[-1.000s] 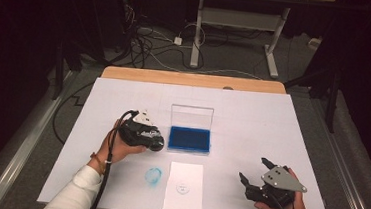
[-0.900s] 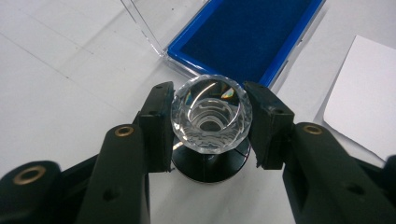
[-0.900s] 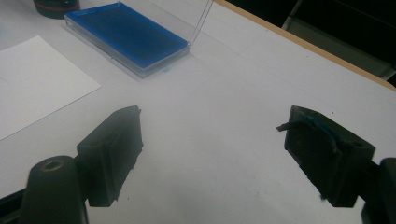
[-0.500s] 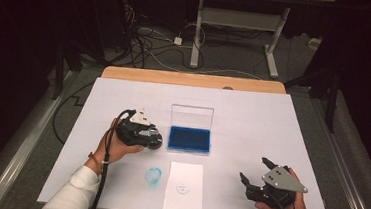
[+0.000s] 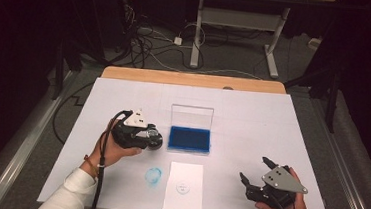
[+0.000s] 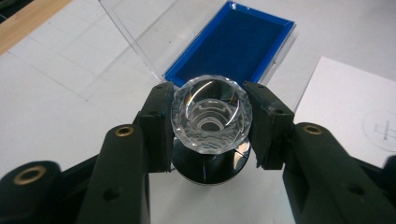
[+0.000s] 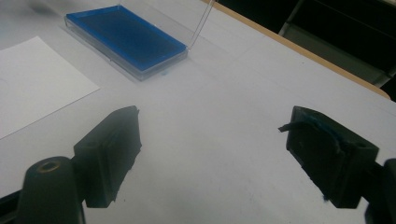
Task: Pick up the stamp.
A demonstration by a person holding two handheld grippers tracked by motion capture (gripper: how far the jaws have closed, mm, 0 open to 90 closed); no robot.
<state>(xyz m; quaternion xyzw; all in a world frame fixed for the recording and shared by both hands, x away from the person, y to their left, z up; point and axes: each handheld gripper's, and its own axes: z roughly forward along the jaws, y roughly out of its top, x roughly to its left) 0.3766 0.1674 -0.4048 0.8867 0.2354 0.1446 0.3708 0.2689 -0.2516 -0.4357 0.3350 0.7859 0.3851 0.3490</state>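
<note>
Left gripper (image 6: pixel 212 128) clenched on faceted clear stamp (image 6: pixel 211 120) near blue ink pad (image 6: pixel 233 44), right gripper (image 7: pixel 212 154) spread wide with jaws just opening and nothing between, blue smudge (image 5: pixel 153 175) beside paper (image 5: pixel 183 187) from above.

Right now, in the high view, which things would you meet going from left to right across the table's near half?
Left gripper holding a clear faceted stamp → blue ink smudge → white paper → right gripper.
</note>
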